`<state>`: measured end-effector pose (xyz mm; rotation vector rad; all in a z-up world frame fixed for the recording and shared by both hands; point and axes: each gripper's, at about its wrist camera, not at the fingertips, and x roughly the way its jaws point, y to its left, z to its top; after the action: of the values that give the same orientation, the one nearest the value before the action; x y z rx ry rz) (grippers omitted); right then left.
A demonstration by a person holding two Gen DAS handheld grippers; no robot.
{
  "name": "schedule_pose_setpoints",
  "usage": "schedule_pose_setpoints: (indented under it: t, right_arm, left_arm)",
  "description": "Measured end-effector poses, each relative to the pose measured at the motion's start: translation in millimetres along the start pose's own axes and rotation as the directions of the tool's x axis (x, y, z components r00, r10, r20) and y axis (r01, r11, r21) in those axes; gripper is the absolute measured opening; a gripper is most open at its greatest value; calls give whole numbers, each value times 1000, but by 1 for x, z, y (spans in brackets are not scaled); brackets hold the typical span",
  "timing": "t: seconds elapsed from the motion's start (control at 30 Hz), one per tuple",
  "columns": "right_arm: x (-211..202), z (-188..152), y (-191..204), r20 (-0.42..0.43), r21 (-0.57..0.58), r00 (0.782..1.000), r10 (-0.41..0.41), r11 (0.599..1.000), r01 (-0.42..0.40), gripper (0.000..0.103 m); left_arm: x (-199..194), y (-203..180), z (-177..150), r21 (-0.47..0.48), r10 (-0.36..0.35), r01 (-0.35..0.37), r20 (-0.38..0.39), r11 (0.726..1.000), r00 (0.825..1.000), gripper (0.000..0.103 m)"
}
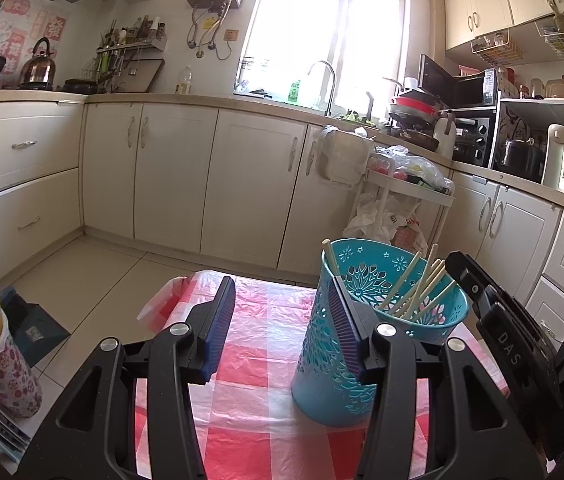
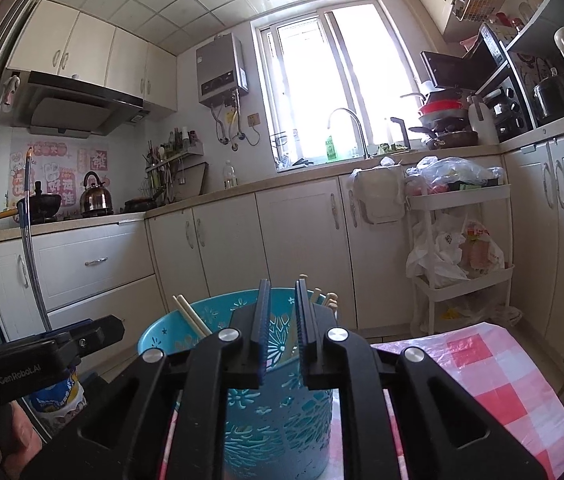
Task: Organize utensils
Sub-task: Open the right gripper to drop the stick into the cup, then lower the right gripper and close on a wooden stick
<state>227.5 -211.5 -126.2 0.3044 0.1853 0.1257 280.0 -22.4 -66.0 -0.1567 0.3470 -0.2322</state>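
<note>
A teal perforated utensil holder (image 1: 329, 356) stands on a red-and-white checked tablecloth (image 1: 258, 392). Several pale chopsticks (image 1: 421, 288) lean inside it. My left gripper (image 1: 282, 320) is open and empty, just left of the holder, with its right finger against the holder's side. My right gripper (image 2: 282, 316) sits above the holder (image 2: 282, 432), its jaws narrowly apart with nothing seen between them. Chopstick tips (image 2: 192, 314) poke up beside its fingers. The right gripper's body also shows in the left wrist view (image 1: 513, 340) behind the holder.
Cream kitchen cabinets (image 1: 170, 176) ring the tiled floor. A white trolley (image 2: 461, 240) with plastic bags stands by the sink counter. A floral container (image 1: 2, 364) stands at the left of the table. The table's far edge (image 1: 242, 278) is close ahead.
</note>
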Motion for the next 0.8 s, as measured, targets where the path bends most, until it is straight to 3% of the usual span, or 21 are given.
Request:
schedule_pose_setpoints:
  t: [0.43,0.5,0.8]
  right_arm:
    - [-19,5,2,11,14,1000,4,1000,-4,23]
    - [-26,7,4,10,15,1000,8,1000,-8,32]
    - [-40,-7,-3,-85,-13,995,-54,998,53,38]
  left_arm:
    - [0,2,-1,-9,4,-4,2,1000,1000,50]
    - [-1,3,-1,-11,5,-5,1,1000,1000,51]
    - [-2,12,-9,-23,16,-16,-27,1000,1000,52]
